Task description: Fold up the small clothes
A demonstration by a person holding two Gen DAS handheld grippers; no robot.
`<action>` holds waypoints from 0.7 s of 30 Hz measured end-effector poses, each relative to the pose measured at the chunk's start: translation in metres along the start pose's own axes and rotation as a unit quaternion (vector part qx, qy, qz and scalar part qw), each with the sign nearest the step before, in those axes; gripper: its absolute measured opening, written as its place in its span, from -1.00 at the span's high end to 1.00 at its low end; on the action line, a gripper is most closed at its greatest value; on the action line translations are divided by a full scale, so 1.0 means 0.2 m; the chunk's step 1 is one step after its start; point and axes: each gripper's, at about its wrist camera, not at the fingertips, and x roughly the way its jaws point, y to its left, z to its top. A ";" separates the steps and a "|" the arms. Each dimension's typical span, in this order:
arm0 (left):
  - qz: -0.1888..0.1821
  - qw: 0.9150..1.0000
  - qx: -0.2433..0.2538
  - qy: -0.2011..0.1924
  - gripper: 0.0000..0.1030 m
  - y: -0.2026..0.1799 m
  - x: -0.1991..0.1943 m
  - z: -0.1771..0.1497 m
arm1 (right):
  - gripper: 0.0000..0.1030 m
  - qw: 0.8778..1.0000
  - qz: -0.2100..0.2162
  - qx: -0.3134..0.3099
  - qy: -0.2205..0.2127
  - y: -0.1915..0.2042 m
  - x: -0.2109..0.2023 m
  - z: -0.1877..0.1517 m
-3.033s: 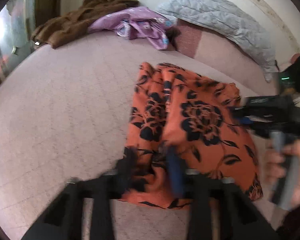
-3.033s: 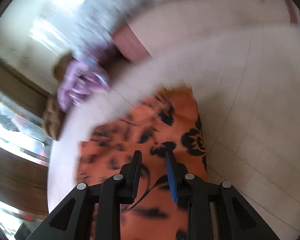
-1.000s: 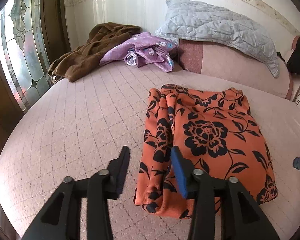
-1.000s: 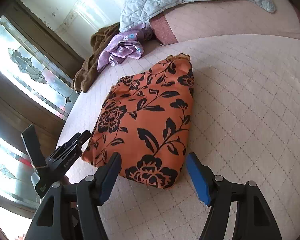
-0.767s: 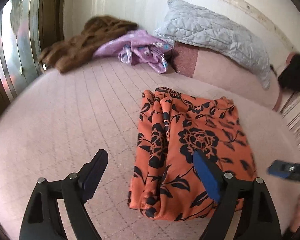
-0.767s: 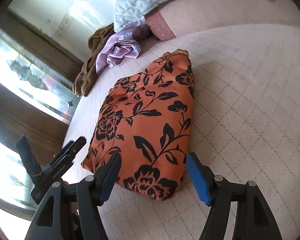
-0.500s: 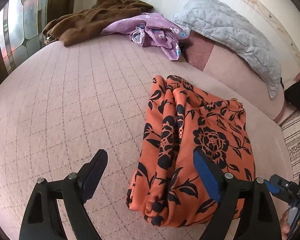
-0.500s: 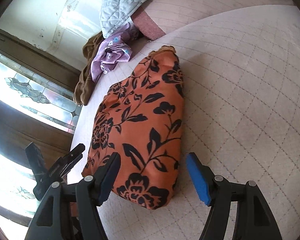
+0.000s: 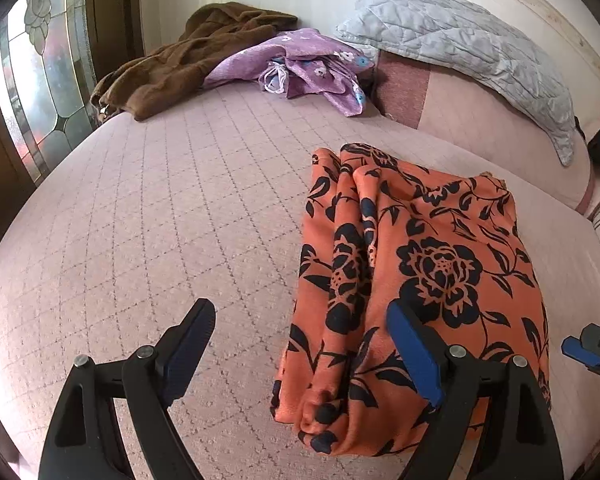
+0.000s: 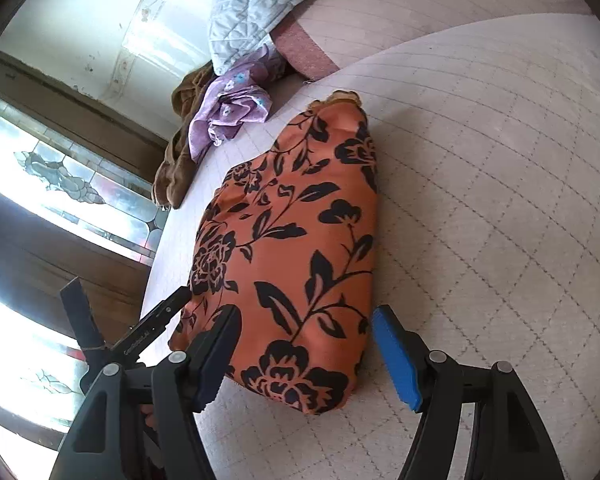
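Observation:
An orange garment with black flowers (image 9: 416,276) lies folded into a rectangle on the pink quilted bed (image 9: 148,232); it also shows in the right wrist view (image 10: 292,256). My left gripper (image 9: 300,320) is open and empty, just off the garment's near left corner, with its right finger over the cloth. My right gripper (image 10: 304,320) is open and empty, hovering at the garment's near end. The left gripper shows in the right wrist view (image 10: 120,332), and the right gripper's tip shows in the left wrist view (image 9: 588,350).
A brown garment (image 9: 188,64) and a purple flowered garment (image 9: 300,64) lie heaped at the far side of the bed. A grey quilted pillow (image 9: 460,40) rests on a pink bolster (image 9: 480,120). A stained-glass window (image 9: 40,80) is on the left.
Both grippers let go of the garment and opened wide. They drew back from it, and it now lies folded on the bed. The left gripper has edged closer over the last half second.

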 end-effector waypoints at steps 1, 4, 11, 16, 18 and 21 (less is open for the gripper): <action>0.000 1.000 -0.002 -0.001 -0.70 0.00 0.00 0.00 | -0.38 1.000 0.000 -0.001 0.000 0.01 0.00 0.00; -0.001 1.000 -0.005 -0.002 -0.70 0.01 -0.01 0.00 | -0.38 1.000 -0.003 -0.005 0.000 0.02 0.00 0.01; -0.002 1.000 -0.006 -0.006 -0.70 0.01 -0.01 0.01 | -0.38 1.000 -0.004 -0.005 0.001 0.03 0.01 0.02; -0.005 1.000 -0.009 -0.006 -0.70 0.01 -0.01 0.02 | -0.38 1.000 -0.002 -0.006 0.004 0.03 0.03 0.03; -0.017 1.000 -0.012 -0.006 -0.70 0.01 -0.02 0.02 | -0.38 1.000 -0.001 -0.005 0.005 0.03 0.04 0.03; -0.063 0.998 -0.026 -0.002 -0.70 0.03 -0.03 0.03 | -0.38 1.000 0.001 -0.004 0.006 0.02 0.04 0.03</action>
